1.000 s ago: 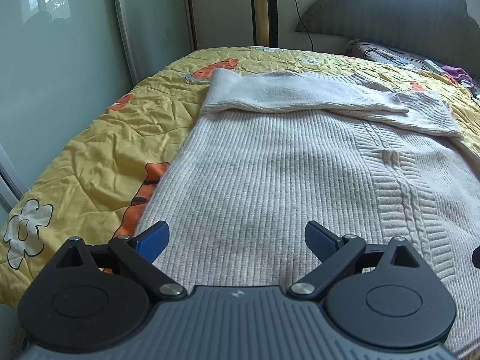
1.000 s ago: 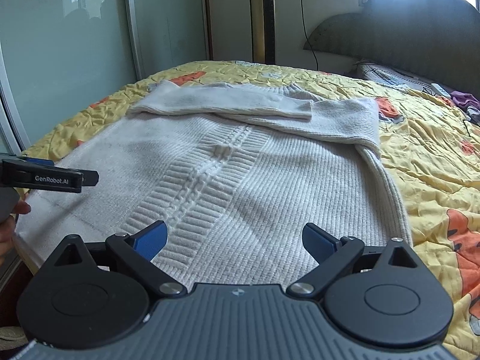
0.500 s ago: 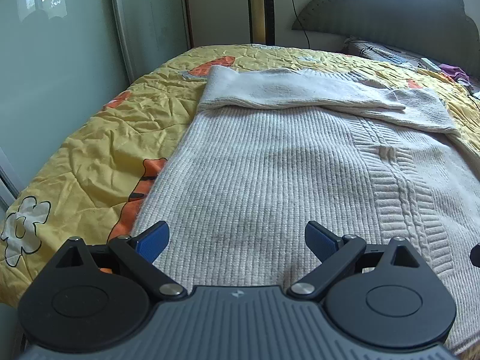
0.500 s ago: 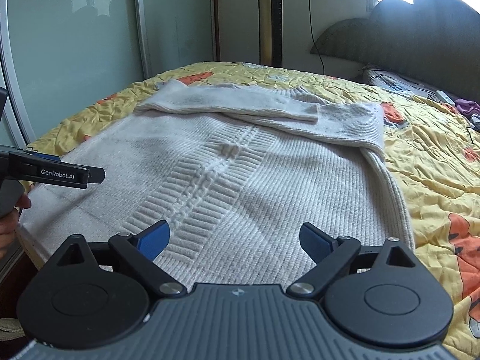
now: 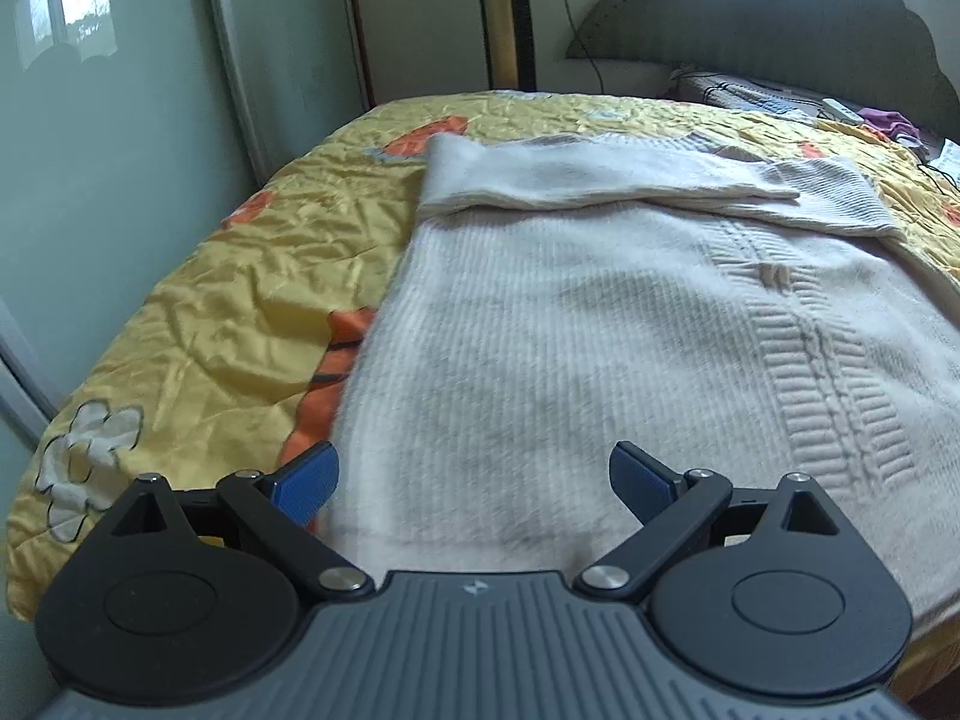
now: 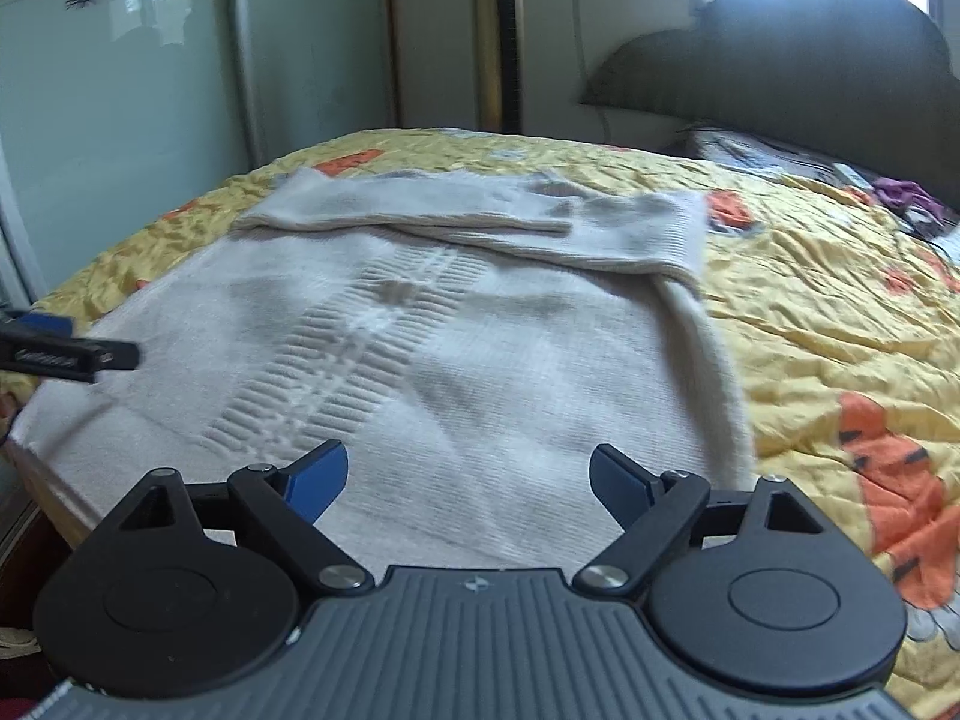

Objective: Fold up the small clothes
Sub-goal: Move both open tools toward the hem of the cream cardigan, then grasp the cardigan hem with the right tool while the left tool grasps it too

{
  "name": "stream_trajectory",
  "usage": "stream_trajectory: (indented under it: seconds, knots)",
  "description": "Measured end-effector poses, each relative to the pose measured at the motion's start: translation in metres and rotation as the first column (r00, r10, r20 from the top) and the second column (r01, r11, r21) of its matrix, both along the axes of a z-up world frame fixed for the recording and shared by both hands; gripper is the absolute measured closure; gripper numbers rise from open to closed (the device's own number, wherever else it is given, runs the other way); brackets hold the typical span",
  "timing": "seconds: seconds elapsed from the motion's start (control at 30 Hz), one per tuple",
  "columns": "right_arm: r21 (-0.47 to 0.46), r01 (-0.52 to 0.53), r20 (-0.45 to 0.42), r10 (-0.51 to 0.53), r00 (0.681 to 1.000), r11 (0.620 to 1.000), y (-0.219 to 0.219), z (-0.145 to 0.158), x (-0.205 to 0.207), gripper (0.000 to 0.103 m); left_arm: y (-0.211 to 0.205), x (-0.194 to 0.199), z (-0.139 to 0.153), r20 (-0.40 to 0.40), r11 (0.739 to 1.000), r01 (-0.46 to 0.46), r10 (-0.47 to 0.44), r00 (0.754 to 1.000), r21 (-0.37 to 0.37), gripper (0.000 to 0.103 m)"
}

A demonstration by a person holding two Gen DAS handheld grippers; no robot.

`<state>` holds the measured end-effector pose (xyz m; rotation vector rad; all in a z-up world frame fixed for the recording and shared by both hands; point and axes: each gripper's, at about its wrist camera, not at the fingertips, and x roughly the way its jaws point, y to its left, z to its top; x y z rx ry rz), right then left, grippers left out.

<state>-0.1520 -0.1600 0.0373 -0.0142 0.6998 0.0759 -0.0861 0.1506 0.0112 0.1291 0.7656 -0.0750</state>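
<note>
A cream knit sweater [image 5: 570,330] lies flat on the bed, both sleeves folded across its chest at the far end. My left gripper [image 5: 474,480] hovers open just above the near left corner of the hem, its left finger over the sweater's edge. My right gripper [image 6: 468,480] hangs over the sweater [image 6: 480,348] near the right side of the hem. Its jaws stand wide and are closing, with no cloth pinched between them. In the right wrist view, one of the left gripper's fingers [image 6: 72,354] pokes in from the left edge.
The sweater rests on a yellow quilt [image 5: 228,312] with orange cartoon prints. A dark headboard [image 6: 810,60], a pillow and small items lie at the far right. A tall gold tower fan [image 6: 498,30] and glass sliding doors [image 5: 108,150] stand beyond the bed.
Both views have shifted a little sideways over the near hem and are now blurred by motion. The right gripper's jaws have narrowed slightly. The sweater has not moved.
</note>
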Motion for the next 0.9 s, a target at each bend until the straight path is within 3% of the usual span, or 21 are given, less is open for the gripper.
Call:
stream_trajectory:
  seconds: [0.27, 0.4, 0.57, 0.77, 0.9]
  knots:
    - [0.063, 0.177, -0.033, -0.175, 0.984, 0.982, -0.061, -0.007, -0.014, 0.023, 0.074, -0.007, -0.008, -0.085, 0.984, -0.070, 0.057, 0.995, -0.161, 0.005]
    - [0.152, 0.211, -0.083, -0.200, 0.976, 0.966, -0.083, -0.016, -0.023, 0.028, 0.099, -0.007, -0.012, -0.131, 0.954, -0.035, -0.005, 0.991, -0.299, 0.006]
    - [0.269, 0.227, -0.151, -0.192, 0.970, 0.936, -0.103, -0.024, -0.032, 0.036, 0.106, -0.007, -0.016, -0.143, 0.923, 0.028, -0.089, 0.986, -0.384, 0.006]
    - [0.370, 0.192, -0.186, -0.130, 0.974, 0.909, -0.113, -0.028, -0.038, 0.046, 0.097, -0.003, -0.022, -0.153, 0.847, 0.123, -0.233, 0.960, -0.516, 0.006]
    - [0.487, 0.150, -0.201, -0.057, 0.978, 0.860, -0.115, -0.032, -0.039, 0.052, 0.097, 0.000, -0.028, -0.146, 0.759, 0.151, -0.308, 0.940, -0.633, 0.006]
